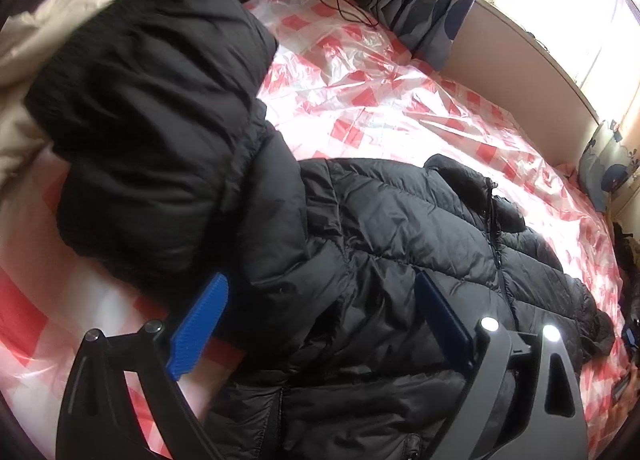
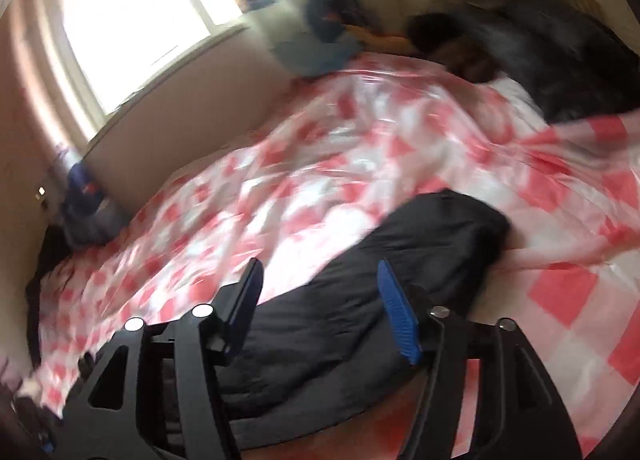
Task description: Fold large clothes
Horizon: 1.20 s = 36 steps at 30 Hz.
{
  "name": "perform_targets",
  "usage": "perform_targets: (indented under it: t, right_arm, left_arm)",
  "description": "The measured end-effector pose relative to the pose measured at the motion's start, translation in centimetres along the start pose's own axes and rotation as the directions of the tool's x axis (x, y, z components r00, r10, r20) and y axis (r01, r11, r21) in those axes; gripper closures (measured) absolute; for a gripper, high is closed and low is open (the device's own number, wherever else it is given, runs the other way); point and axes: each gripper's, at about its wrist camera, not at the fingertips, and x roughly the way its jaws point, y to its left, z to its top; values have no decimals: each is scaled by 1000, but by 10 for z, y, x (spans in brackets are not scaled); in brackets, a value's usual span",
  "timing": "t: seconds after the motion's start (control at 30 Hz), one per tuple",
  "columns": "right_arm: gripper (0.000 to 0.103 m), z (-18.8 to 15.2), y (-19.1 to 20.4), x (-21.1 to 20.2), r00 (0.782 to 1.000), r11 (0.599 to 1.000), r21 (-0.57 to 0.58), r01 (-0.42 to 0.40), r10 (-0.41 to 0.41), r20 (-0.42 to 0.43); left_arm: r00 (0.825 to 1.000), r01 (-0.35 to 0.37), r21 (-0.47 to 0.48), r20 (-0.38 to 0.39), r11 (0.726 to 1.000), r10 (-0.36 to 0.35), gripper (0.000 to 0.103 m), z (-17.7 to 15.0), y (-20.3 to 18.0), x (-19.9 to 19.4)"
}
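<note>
Looking at how things lie, I'd say this fold is maybe a third of the way in, not much more. The black puffer jacket (image 1: 400, 260) is spread out on the bed (image 1: 360, 72), which has a red-and-white checked plastic sheet over it, and one big chunk of the jacket, a sleeve or side panel as best I can tell (image 1: 160, 120), is already flipped up and over, sitting ahead of the left gripper (image 1: 320, 324) and off toward its left finger. That gripper has its jaws spread wide with the quilted body of the jacket lying right between and under them, but the pads don't look to be pressing on anything, so I'd call it hovering, not gripping. The right gripper (image 2: 320, 312) is blurry in its own view; its jaws stand apart too, nothing pinched, with a dark end of the jacket (image 2: 400, 260) stretching out ahead of and below them. Beyond that it's just checked sheet, a bright window (image 2: 140, 12) further off, and a pile of other dark clothes (image 2: 560, 56) way out past the right finger. What's left, as I read it: bring in the other side, then fold the length over so it ends up as a compact bundle. The zip front (image 1: 496, 244) is still out flat, so the main folds aren't done yet.
</note>
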Motion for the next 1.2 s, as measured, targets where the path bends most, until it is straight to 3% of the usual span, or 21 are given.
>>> perform_targets:
  t: [0.03, 0.13, 0.17, 0.2, 0.27, 0.3, 0.37, 0.43, 0.47, 0.53, 0.6, 0.7, 0.77, 0.87, 0.97, 1.1, 1.2]
  right_arm:
    - [22, -5, 33, 1, 999, 997, -67, -33, 32, -17]
    - [21, -47, 119, 39, 984, 960, -252, -124, 86, -154]
    - [21, -62, 133, 53, 979, 950, -289, -120, 64, -194]
    - [21, -85, 149, 83, 960, 935, -340, -96, -4, -281]
    - [18, -125, 153, 132, 898, 913, -406, -27, -157, -412]
    - [17, -132, 151, 137, 893, 910, -414, -12, -177, -414]
    - [18, -123, 145, 124, 898, 948, -320, 4, -145, -416]
    - [17, -114, 145, 90, 901, 965, -250, -77, -40, -432]
    - [17, -113, 146, 65, 891, 961, -238, -145, 22, -453]
    - [12, -117, 143, 15, 837, 939, -190, -285, 147, -527]
    - [7, -131, 140, -35, 784, 920, -152, -361, 211, -584]
    - [7, -171, 118, -88, 663, 892, -47, -450, 299, -687]
    - [7, -198, 108, -110, 603, 882, 3, -472, 325, -728]
    - [7, -234, 100, -123, 538, 884, 26, -467, 307, -785]
    - [7, -254, 103, -136, 473, 859, 83, -505, 357, -805]
    - [7, -269, 109, -146, 424, 827, 119, -549, 399, -813]
    - [7, -274, 115, -156, 387, 802, 157, -576, 438, -811]
  left_arm:
    - [1000, -2, 0, -8, 1000, 2, 13, -1, 1, 2]
    - [1000, -14, 2, -22, 1000, 14, 13, -5, 6, 8]
    - [999, -14, 8, -30, 1000, 14, 13, -6, 6, 10]
    - [999, -15, 13, -38, 1000, 15, 13, -8, 7, 12]
    - [997, -23, 32, -69, 999, 25, 13, -11, 8, 19]
    - [996, -28, 38, -82, 999, 31, 13, -12, 10, 22]
    - [995, -25, 26, -97, 999, 27, 13, -13, 18, 19]
    - [996, 23, 7, -88, 1000, -23, 13, -11, 26, 0]
    - [997, 44, 11, -71, 999, -43, 13, -12, 29, -13]
    - [997, 60, 42, -48, 997, -58, 13, -20, 37, -46]
    - [996, 69, 73, -54, 995, -65, 13, -39, 48, -74]
    - [991, 51, 116, -126, 992, -37, 13, -78, 67, -97]
    - [984, 38, 125, -177, 991, -16, 13, -101, 79, -106]
    - [968, 50, 88, -250, 995, -27, 13, -131, 90, -117]
    - [947, 64, 65, -319, 996, -40, 13, -159, 94, -126]
    - [908, 105, 91, -414, 990, -58, 13, -192, 84, -125]
    - [893, 139, 122, -444, 983, -71, 13, -200, 68, -127]
